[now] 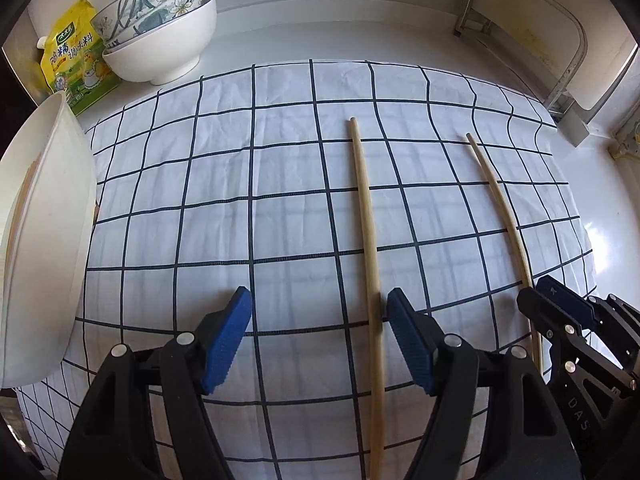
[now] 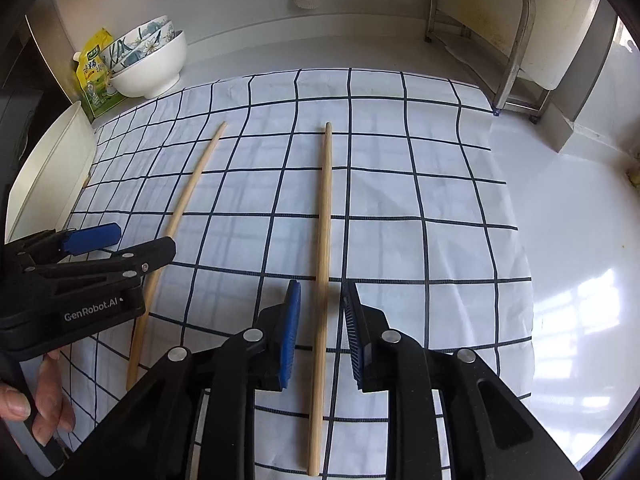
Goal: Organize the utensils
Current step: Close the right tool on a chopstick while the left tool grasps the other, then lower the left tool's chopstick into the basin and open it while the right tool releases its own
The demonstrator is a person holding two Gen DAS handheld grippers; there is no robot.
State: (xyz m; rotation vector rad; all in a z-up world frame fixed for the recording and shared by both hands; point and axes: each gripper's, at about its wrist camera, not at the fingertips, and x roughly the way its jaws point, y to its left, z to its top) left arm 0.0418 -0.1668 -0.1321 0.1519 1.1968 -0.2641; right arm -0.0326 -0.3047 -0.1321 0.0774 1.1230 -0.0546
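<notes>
Two wooden chopsticks lie lengthwise on a white checked cloth (image 1: 240,184). In the left wrist view my left gripper (image 1: 318,300) is open; one chopstick (image 1: 366,216) runs just inside its right finger. The second chopstick (image 1: 500,200) lies further right, running under my right gripper (image 1: 556,300). In the right wrist view my right gripper (image 2: 320,296) is open, with jaws either side of the second chopstick (image 2: 324,240) without touching it. The first chopstick (image 2: 188,196) lies to the left, passing under my left gripper (image 2: 132,240).
A large white bowl (image 1: 44,240) stands at the cloth's left edge. Stacked bowls (image 1: 160,36) and a yellow seasoning packet (image 1: 76,60) sit at the back left. A metal rack (image 2: 500,40) stands at the back right. White counter (image 2: 580,260) lies right of the cloth.
</notes>
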